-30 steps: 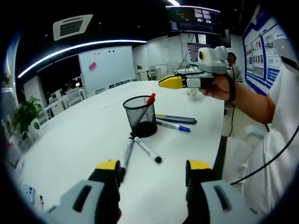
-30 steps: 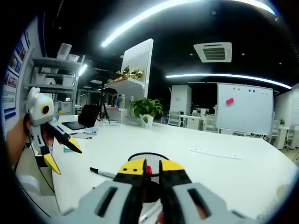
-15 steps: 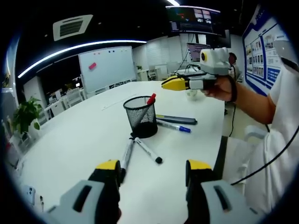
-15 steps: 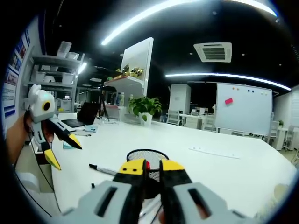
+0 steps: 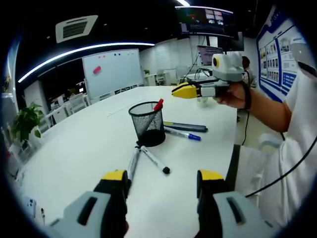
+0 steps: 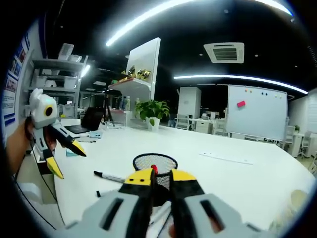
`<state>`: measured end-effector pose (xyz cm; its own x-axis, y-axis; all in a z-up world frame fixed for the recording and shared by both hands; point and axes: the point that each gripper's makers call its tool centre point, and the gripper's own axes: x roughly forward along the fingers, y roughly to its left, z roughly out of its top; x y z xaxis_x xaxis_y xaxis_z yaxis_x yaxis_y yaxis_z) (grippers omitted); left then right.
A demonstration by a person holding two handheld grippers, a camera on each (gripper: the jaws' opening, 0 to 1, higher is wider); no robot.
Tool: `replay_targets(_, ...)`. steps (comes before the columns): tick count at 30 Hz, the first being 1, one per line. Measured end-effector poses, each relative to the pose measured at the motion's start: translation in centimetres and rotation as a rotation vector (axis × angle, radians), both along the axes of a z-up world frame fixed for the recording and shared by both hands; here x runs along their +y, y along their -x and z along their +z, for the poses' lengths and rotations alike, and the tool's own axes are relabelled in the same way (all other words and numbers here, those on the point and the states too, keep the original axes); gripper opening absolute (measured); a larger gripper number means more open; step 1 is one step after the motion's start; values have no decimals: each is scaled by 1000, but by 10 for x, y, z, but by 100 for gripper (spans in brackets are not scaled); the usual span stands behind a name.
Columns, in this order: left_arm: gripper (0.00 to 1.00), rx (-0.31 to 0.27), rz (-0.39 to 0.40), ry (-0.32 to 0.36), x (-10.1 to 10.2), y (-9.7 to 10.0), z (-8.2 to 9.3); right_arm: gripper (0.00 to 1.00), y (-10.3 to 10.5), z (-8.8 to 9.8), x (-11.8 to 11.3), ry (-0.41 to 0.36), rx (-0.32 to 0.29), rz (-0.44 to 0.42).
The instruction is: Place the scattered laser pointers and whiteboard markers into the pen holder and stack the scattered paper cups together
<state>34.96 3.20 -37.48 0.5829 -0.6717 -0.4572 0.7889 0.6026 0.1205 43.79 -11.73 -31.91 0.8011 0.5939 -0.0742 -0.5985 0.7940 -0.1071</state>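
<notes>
- The black mesh pen holder [image 5: 148, 124] is standing upright near the middle of the white bench [image 5: 79, 148], and a red-capped marker [image 5: 158, 104] is already leaning inside it, its tip poking above the rim, so at least one item looks sorted.
- Two markers [image 5: 148, 159] are lying crossed on the bench just in front of the holder, on the side nearest the left claw; judging by that, they are the easiest next picks.
- A blue-capped marker [image 5: 183, 134] and a dark, longer pen-like piece [image 5: 185, 126] (possibly a laser pointer, hard to tell) are lying side by side just beside the holder, toward the person's side.
- The left claw [image 5: 162, 177] is hanging low over the bench with its yellow-tipped jaws spread wide and nothing between them, aiming roughly at the crossed markers.
- The right claw [image 5: 181, 89] is hovering above and beyond the holder with its jaws pressed together and apparently empty.
- A pale cup-like shape [image 5: 202, 99] is sitting on the bench behind the right claw, too blurred to confirm.
</notes>
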Motion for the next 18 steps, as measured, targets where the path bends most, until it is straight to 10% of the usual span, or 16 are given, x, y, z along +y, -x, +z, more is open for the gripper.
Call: replay_targets(18,57,0,3,-2,-1,0,1,14,0,-18,-13,29,29,-31)
